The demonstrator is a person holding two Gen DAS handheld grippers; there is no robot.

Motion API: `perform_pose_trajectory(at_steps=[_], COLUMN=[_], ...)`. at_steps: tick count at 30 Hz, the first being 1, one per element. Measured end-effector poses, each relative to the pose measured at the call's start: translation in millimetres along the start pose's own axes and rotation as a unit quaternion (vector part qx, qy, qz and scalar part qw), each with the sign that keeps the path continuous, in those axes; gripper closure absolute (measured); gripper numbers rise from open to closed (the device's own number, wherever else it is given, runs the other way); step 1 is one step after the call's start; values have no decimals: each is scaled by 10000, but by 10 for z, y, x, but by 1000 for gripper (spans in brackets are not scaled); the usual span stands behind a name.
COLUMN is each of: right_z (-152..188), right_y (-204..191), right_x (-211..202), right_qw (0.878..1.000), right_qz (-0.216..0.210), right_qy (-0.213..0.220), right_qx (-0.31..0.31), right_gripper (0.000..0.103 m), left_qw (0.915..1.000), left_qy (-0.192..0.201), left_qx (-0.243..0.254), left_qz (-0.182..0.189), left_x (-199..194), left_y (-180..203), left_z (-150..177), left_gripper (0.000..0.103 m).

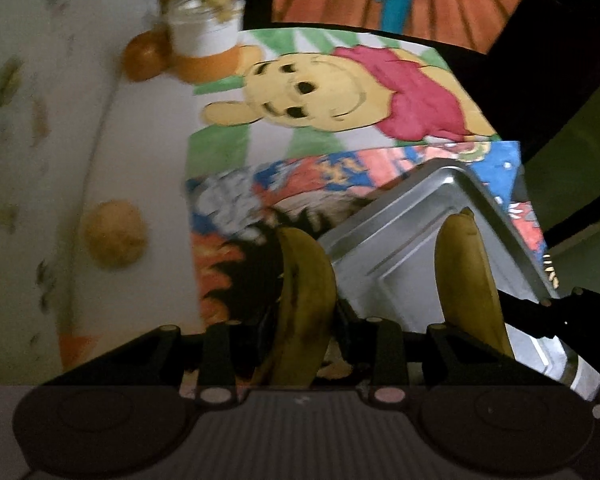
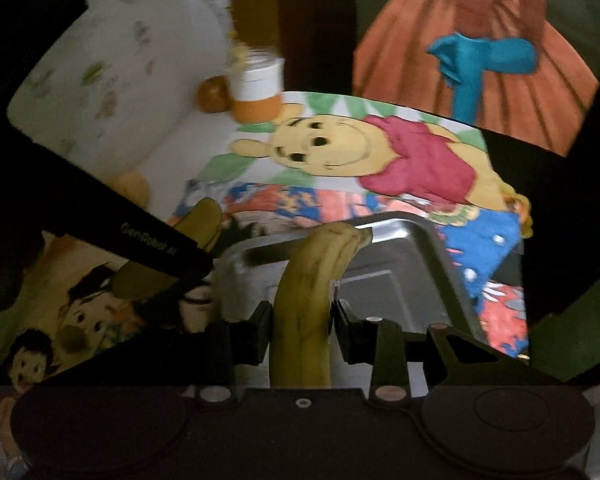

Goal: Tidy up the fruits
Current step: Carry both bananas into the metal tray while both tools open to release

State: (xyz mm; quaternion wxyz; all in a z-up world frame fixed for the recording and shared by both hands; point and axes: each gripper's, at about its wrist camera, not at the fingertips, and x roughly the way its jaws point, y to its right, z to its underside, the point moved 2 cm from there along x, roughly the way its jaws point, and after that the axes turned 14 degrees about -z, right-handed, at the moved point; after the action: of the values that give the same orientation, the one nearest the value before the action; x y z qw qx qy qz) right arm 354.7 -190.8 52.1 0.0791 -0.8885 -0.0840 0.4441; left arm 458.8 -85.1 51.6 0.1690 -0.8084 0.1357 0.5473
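Held, not yet set down: a yellow-green curved banana (image 2: 302, 300), pinched at mid-length between the pads of the right gripper (image 2: 304, 334), stem end pointing forward, away from the fingers. Hovers over the shiny rectangular metal tray (image 2: 400, 280), which lies straight ahead of the fingertips and under them. Shows faint brown lines along the ridges and a darkened tip; skin otherwise sound.

Off to the left of those fingers, a darker, brown-bruised yellow banana (image 1: 300, 300), running forward between the fingers of the left gripper (image 1: 302, 344). Looks clamped there (pads lost in shadow, so a judgement only), beside the tray's left edge rather than over it, above the cartoon-printed cloth (image 1: 228, 272).

Nothing visible inside the tray so far, hence an early stage: both bananas in hand, neither placed.

Further ahead and left of both sets of fingers, still to collect by the look of it: a rough tan round fruit (image 1: 114, 234) on the white flowered sheet (image 1: 40, 160), and a glossy orange round fruit (image 1: 144, 56) touching or just beside a white-and-orange jar (image 1: 206, 36).
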Motion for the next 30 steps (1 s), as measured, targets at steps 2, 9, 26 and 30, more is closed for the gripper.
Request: perform_pose_trajectory(at_steps=[2, 9, 26, 30], right_z=[10, 76, 179, 185], right_y=[99, 398, 539, 542], right_x=[5, 103, 337, 351], right_qw=[9999, 9984, 9975, 9976], right_qz=[92, 299, 326, 326], right_qy=[11, -122, -433, -447], right_qx=[121, 457, 460, 408], right_gripper=[68, 68, 68, 67], left_qw=[9999, 9985, 9957, 9958], left_qy=[24, 6, -319, -355], left_qx=[111, 477, 758, 735], left_qz=[50, 267, 437, 419], left_x=[14, 152, 505, 546], left_y=[108, 470, 804, 824], left_z=[-64, -265, -319, -313], left_gripper=[67, 67, 67, 67])
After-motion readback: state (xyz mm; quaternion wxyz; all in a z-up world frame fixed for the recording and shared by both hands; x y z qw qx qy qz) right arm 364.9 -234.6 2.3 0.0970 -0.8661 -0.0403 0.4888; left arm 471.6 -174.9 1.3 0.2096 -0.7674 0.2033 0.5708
